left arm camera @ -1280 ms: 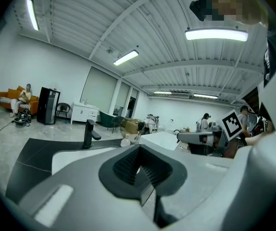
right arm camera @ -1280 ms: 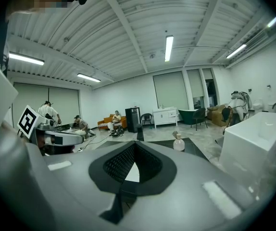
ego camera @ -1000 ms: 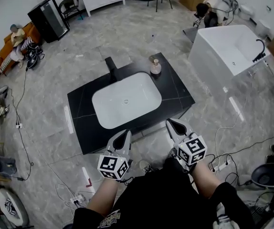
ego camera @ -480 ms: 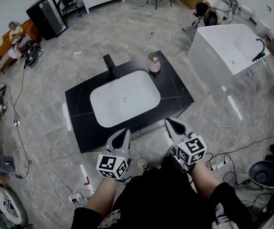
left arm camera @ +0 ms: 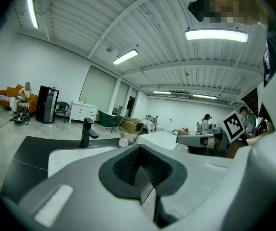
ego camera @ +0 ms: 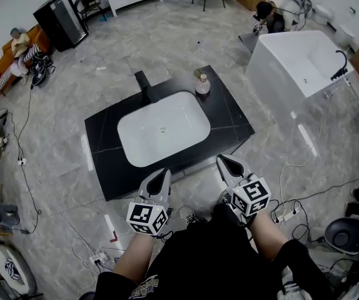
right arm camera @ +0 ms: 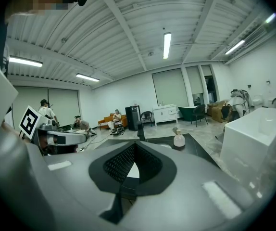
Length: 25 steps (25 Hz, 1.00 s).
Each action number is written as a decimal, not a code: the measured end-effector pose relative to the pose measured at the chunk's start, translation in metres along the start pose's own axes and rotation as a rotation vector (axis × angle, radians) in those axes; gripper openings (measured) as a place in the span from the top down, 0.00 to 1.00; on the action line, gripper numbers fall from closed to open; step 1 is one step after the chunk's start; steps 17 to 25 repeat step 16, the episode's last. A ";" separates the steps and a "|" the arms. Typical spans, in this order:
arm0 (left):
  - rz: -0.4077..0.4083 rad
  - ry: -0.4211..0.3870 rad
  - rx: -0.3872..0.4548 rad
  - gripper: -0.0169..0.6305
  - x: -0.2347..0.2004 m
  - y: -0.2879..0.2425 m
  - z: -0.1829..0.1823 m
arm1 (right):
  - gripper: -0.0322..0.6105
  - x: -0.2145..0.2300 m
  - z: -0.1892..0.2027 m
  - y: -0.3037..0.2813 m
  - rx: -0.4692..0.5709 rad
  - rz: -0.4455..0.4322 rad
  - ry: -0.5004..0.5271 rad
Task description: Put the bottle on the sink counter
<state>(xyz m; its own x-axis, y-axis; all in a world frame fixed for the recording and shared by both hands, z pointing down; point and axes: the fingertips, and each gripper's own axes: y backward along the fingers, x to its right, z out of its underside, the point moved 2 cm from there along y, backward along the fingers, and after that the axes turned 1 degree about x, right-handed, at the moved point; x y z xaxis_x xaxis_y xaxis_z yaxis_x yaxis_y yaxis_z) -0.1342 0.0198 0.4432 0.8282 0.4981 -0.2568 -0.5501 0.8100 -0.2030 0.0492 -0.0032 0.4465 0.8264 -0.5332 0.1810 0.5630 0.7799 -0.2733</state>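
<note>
Black, faintly veined sink counter (ego camera: 229, 120) carries a white basin (ego camera: 164, 130), a rounded rectangle, with a boxy black faucet (ego camera: 143, 83) at its far edge. The bottle (ego camera: 202, 86), squat and pale pink with a tan cap, stands upright on the counter's far right corner, just beside the basin. Both grippers hover short of the counter's near edge, well apart from the bottle. The left gripper (ego camera: 161, 177) and right gripper (ego camera: 228, 163) each have their ribbed dark jaws closed together on nothing. The right gripper view shows the bottle's rounded body and cap clearly. The left gripper view gives only a small pale blob beside the faucet, probably the same bottle. A glossy white bathtub (ego camera: 304, 64) stands right of the counter on grey marbled floor (ego camera: 167, 36).
</note>
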 end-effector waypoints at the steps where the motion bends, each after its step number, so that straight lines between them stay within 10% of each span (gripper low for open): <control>1: 0.000 0.000 0.000 0.97 0.000 0.000 0.000 | 0.91 0.000 0.000 0.000 0.001 0.001 0.000; 25: 0.001 -0.002 0.000 0.97 0.003 0.003 0.003 | 0.91 -0.001 0.004 0.000 0.001 -0.003 -0.011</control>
